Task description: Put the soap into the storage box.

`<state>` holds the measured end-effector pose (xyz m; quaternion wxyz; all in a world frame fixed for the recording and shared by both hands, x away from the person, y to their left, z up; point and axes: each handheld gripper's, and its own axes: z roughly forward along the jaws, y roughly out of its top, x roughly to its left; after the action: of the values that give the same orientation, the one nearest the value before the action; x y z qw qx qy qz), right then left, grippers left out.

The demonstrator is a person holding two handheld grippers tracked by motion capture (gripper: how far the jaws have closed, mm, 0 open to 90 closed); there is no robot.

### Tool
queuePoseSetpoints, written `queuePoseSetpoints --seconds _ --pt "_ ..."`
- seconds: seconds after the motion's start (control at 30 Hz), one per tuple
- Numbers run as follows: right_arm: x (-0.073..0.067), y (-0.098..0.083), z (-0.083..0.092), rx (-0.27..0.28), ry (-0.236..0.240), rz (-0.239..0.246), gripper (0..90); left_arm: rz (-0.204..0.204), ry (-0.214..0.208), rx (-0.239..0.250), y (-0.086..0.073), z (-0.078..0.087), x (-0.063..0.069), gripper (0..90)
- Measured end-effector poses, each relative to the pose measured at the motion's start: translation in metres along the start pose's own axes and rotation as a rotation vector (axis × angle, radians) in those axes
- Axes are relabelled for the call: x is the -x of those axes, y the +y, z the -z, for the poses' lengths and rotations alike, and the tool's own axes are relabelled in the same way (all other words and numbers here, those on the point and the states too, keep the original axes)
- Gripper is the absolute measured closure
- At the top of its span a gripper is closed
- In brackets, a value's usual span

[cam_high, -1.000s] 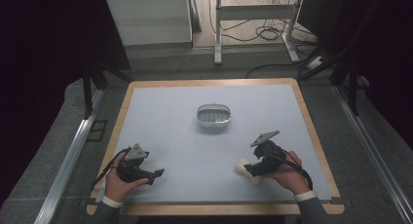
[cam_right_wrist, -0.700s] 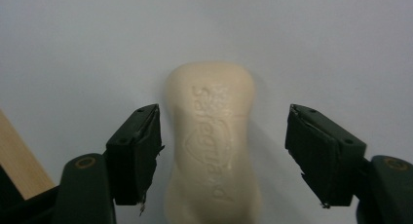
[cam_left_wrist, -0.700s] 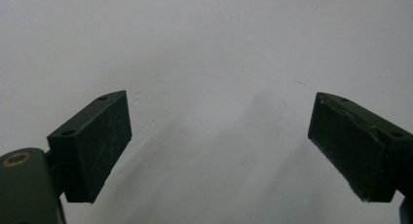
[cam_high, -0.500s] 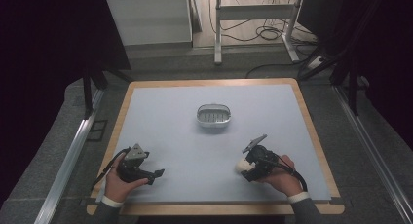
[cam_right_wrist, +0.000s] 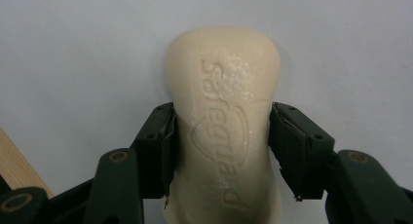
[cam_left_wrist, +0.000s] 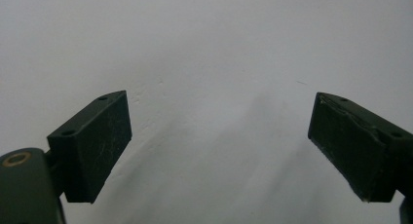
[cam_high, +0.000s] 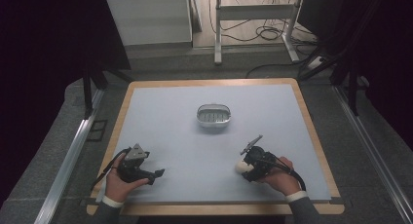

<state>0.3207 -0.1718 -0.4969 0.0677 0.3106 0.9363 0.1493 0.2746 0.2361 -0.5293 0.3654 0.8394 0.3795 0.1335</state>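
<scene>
Gripping a cream bar of soap (cam_right_wrist: 224, 121), the right gripper (cam_right_wrist: 221, 146) has its two black jaws pressed against the bar's waisted middle, one on each side; the bar's raised lettering and shield emblem face the camera in the right gripper view, and its rounded end points to 12 o'clock beyond the jaw tips; a strip of the table's wooden edge (cam_right_wrist: 14, 165) shows at 8 o'clock in that view; in the high view the right gripper (cam_high: 251, 164) sits at about 5 o'clock on the pale blue table top (cam_high: 170, 117), held in the person's right hand (cam_high: 277, 177), with the soap (cam_high: 242, 167) showing as a pale lump at the gripper's front, low over the surface; whether it touches the top I cannot tell.

Near 7 o'clock on the table the left gripper (cam_high: 146, 170) rests in the left hand (cam_high: 119, 182); in the left gripper view its jaws stand wide apart with bare table between them.

A small metal soap dish (cam_high: 213, 115) with a slotted insert sits near the table's centre, toward 12 o'clock from both grippers and well apart from them.
</scene>
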Motion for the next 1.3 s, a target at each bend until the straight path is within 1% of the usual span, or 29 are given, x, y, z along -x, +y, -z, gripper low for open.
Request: queuePoseSetpoints --seconds 0.1,0.2,0.3,0.33,0.4,0.47,0.53,0.57,0.6,0.63,0.67,0.9,1.0,1.17,1.3 --pt "-0.001 0.001 -0.002 -0.016 0.0 0.0 44.9 0.0 0.0 0.001 0.0 0.0 0.0 9.1" --pt "0.0 0.002 -0.001 -0.02 0.004 0.002 48.4 0.001 -0.001 0.002 0.0 0.0 0.0 9.1" --pt "0.0 0.003 -0.001 -0.027 0.007 -0.004 48.9 0.001 0.0 0.003 0.0 0.001 0.0 9.2" --pt "0.0 0.004 -0.001 -0.037 0.007 -0.004 49.0 0.002 0.001 0.005 0.0 0.001 0.0 9.2" --pt "0.0 0.005 -0.001 -0.038 0.008 -0.005 49.0 0.003 0.001 0.006 0.0 0.002 0.0 9.2" --pt "0.001 0.006 0.001 -0.038 0.023 -0.001 49.1 0.002 0.002 0.007 0.0 0.002 -0.001 9.2" --pt "0.001 0.006 0.003 -0.037 0.02 -0.001 49.1 0.002 0.003 0.006 0.0 0.002 -0.001 9.2" --pt "0.001 0.007 0.006 -0.016 0.0 0.003 49.2 0.002 0.002 0.005 0.0 0.002 0.0 9.2" --pt "0.002 0.007 0.008 0.004 -0.017 -0.003 49.2 0.003 0.001 0.006 0.0 0.002 0.0 9.2" --pt "0.003 0.007 0.01 0.012 -0.023 -0.007 49.1 0.002 0.001 0.006 0.0 0.002 0.0 9.2" --pt "0.005 0.007 0.012 0.014 -0.019 -0.006 49.1 0.002 0.002 0.006 0.0 0.002 -0.001 9.2" --pt "0.012 0.005 0.021 0.042 -0.033 -0.012 49.1 -0.001 0.001 0.0 0.0 0.001 0.0 9.2" --pt "0.014 0.005 0.023 0.049 -0.031 -0.016 49.1 -0.002 -0.003 -0.003 0.0 -0.001 0.0 9.2" --pt "0.019 0.006 0.024 0.067 -0.046 -0.026 49.1 -0.002 -0.002 -0.005 0.0 -0.001 0.0 9.1" --pt "0.021 0.009 0.028 0.082 -0.05 -0.031 49.1 -0.002 -0.002 -0.005 0.0 -0.001 0.001 9.2"
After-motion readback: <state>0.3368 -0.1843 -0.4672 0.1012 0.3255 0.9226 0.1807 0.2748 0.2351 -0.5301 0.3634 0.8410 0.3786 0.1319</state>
